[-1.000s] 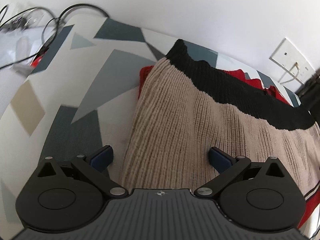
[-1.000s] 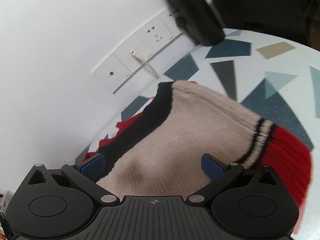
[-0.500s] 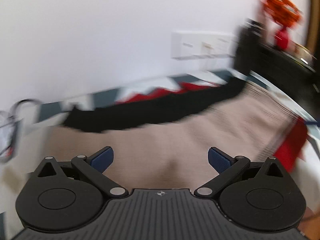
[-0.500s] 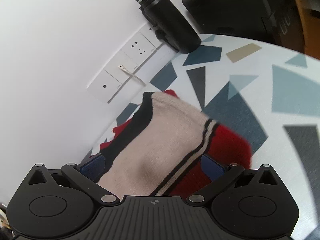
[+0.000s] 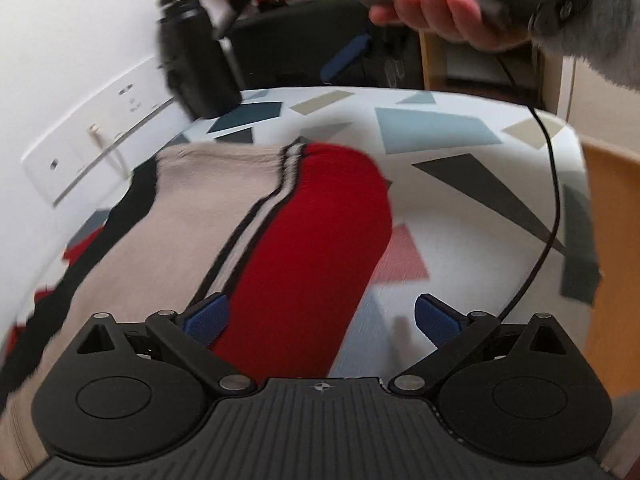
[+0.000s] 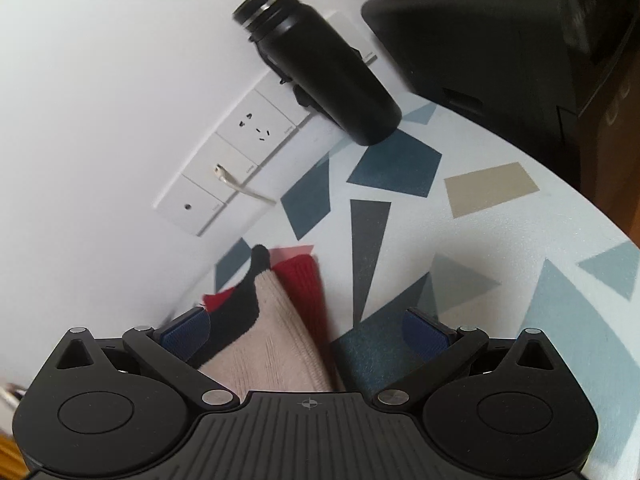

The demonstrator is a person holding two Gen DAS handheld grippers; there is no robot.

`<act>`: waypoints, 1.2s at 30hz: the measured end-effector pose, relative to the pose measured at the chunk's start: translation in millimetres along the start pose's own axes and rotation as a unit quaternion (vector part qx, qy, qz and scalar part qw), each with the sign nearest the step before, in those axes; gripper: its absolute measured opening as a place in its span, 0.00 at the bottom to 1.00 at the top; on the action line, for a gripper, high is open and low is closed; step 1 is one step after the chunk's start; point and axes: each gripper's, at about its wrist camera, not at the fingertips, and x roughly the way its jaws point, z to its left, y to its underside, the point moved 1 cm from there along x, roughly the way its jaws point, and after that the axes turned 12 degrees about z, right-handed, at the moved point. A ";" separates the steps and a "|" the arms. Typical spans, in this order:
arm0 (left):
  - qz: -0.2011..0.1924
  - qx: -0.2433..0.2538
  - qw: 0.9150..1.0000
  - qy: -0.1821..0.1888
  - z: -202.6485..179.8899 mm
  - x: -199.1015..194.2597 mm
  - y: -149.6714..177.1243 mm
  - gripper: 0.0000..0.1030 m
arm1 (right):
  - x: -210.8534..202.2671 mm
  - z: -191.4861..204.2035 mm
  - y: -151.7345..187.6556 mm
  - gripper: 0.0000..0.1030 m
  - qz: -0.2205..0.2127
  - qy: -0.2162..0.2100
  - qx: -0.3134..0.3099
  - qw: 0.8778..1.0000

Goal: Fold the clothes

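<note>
Beige, red and black knit makes up the sweater (image 5: 208,216), which lies flat on the desk (image 5: 460,184) close to the wall, its red cuff end (image 5: 320,216) set off from the beige body by thin black stripes. A black band (image 5: 132,200) runs along the edge nearest the wall, with scraps of red showing beyond it.

The left hand-held gripper (image 5: 320,316) hangs over the red part with its blue pads spread wide and nothing between them. In the right wrist view, the right hand-held gripper (image 6: 306,330) is likewise spread apart and empty; only a narrow corner of the sweater (image 6: 276,332) shows between its fingers, the rest being patterned desk surface (image 6: 500,240).

A black bottle (image 6: 320,76) stands on the desk against the wall, in front of a row of white wall sockets (image 6: 240,152). From the left wrist view, a hand (image 5: 444,16) with a grey fuzzy sleeve grips a dark handle above the far side of the desk, and a thin black cable (image 5: 552,200) trails down across the desk's edge. That view is somewhat blurred.
</note>
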 end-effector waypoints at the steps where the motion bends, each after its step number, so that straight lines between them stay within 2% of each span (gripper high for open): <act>1: 0.006 0.006 1.000 -0.013 -4.5 6.0 -9.0 0.98 | -1.9 -10.1 -4.9 0.99 0.008 -0.010 0.005 1.000; 3: 0.026 0.018 0.999 -0.031 -11.1 19.1 -19.7 0.99 | -3.1 -27.5 -15.1 0.99 0.022 -0.016 0.011 1.000; 5: 0.025 0.018 0.999 -0.041 -14.6 21.4 -25.9 0.99 | -2.4 -41.9 -25.5 0.99 0.034 -0.019 0.014 0.999; 8: 0.025 0.001 0.998 -0.052 -15.5 26.2 -33.5 0.93 | 2.6 -58.0 -42.8 0.99 0.048 -0.036 0.017 0.998; 12: 0.022 -0.045 0.997 -0.060 -7.7 26.8 -36.4 0.66 | 23.1 -65.6 -61.6 0.99 0.073 -0.054 0.000 0.996; 15: 0.017 -0.079 0.995 -0.057 2.5 17.2 -36.1 0.39 | 49.7 -61.9 -72.3 0.99 0.106 -0.071 -0.013 0.992; 16: 0.015 -0.097 0.994 -0.049 8.4 13.8 -35.9 0.35 | 61.8 -58.9 -75.3 0.99 0.121 -0.078 -0.018 0.989; 20: 0.008 -0.154 0.988 -0.020 25.8 3.9 -32.5 0.31 | 108.3 -40.8 -80.7 0.99 0.166 -0.102 -0.044 0.980; 23: 0.003 -0.173 0.985 -0.017 27.7 0.6 -32.1 0.31 | 141.9 -27.4 -83.5 0.99 0.201 -0.102 -0.042 0.973; 28: -0.009 -0.194 0.981 -0.016 27.4 -3.0 -30.0 0.30 | 172.4 -5.4 -92.2 0.99 0.211 -0.096 -0.045 0.972; 30: -0.016 -0.202 0.979 -0.014 27.9 -3.7 -27.6 0.30 | 183.4 5.5 -92.3 0.99 0.226 -0.096 -0.063 0.967; 33: -0.031 -0.232 0.972 0.001 33.7 -8.3 -22.6 0.29 | 196.2 22.8 -85.3 0.97 0.244 -0.090 -0.101 0.960; 34: -0.039 -0.244 0.969 0.008 37.5 -11.1 -20.2 0.28 | 199.7 24.7 -84.0 0.92 0.247 -0.088 -0.105 0.959; 35: -0.046 -0.257 0.965 0.015 41.5 -14.1 -17.7 0.28 | 203.3 25.7 -83.0 0.67 0.251 -0.085 -0.107 0.958; 36: -0.054 -0.269 0.961 0.023 45.5 -17.0 -15.2 0.28 | 206.9 26.6 -82.0 0.32 0.255 -0.083 -0.109 0.957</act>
